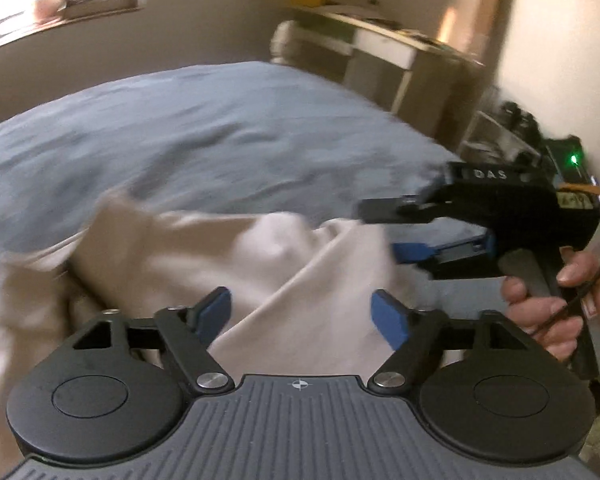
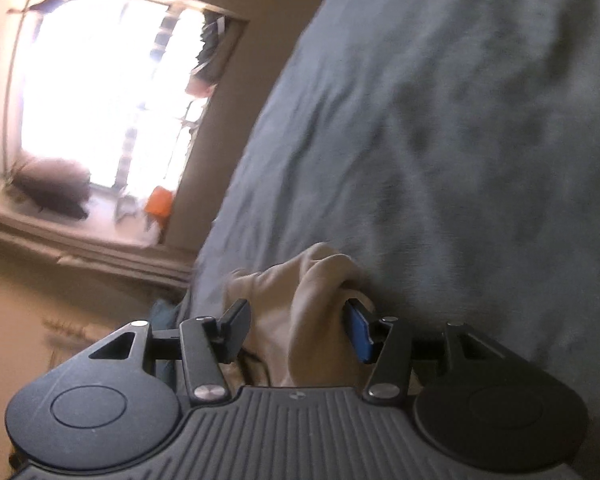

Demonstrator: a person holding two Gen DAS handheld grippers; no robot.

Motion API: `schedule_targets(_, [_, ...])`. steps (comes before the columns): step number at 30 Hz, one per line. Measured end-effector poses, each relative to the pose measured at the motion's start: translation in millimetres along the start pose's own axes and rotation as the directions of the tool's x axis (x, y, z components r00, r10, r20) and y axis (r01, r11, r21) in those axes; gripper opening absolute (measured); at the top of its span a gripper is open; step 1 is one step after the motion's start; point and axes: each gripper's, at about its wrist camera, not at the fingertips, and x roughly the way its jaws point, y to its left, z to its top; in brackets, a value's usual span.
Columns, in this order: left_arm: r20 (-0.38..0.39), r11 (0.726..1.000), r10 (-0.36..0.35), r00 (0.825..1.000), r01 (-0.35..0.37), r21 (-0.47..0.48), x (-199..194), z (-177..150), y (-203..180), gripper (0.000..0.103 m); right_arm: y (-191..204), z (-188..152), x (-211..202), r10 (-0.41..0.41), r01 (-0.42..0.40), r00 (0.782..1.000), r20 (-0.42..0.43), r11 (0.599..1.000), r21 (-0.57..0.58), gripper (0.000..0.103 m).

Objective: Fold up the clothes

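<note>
A beige garment [image 1: 204, 256] lies crumpled on the grey-blue bed cover [image 1: 188, 128]. My left gripper [image 1: 302, 316] is open just above it, and a fold of the cloth runs between its blue pads without being pinched. My right gripper [image 1: 388, 232] comes in from the right, held by a hand [image 1: 548, 300], with its tips at the garment's right edge. In the right wrist view that gripper [image 2: 298, 328] is partly closed on a thick bunch of the beige garment [image 2: 300, 300], and the cloth fills the gap between its fingers. A taut crease runs from that bunch toward my left gripper.
A light wooden desk [image 1: 404, 52] stands past the bed's far right corner, with dark clutter [image 1: 516, 120] by the wall. A bright window [image 2: 100, 92] with a sill holding a dark object and an orange one sits beyond the bed's edge.
</note>
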Motion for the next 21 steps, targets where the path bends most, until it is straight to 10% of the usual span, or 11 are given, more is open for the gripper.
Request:
schedule_targets(11, [0.038, 0.996, 0.056, 0.998, -0.058, 0.072, 45, 7, -27, 0.084, -4, 18, 5, 0.191, -0.189, 0.977, -0.091, 0.982, 0.031, 0.061])
schedule_targets(21, [0.054, 0.989, 0.051, 0.997, -0.058, 0.133, 64, 6, -42, 0.028, -31, 37, 5, 0.311, -0.299, 0.946, -0.087, 0.946, 0.124, 0.063])
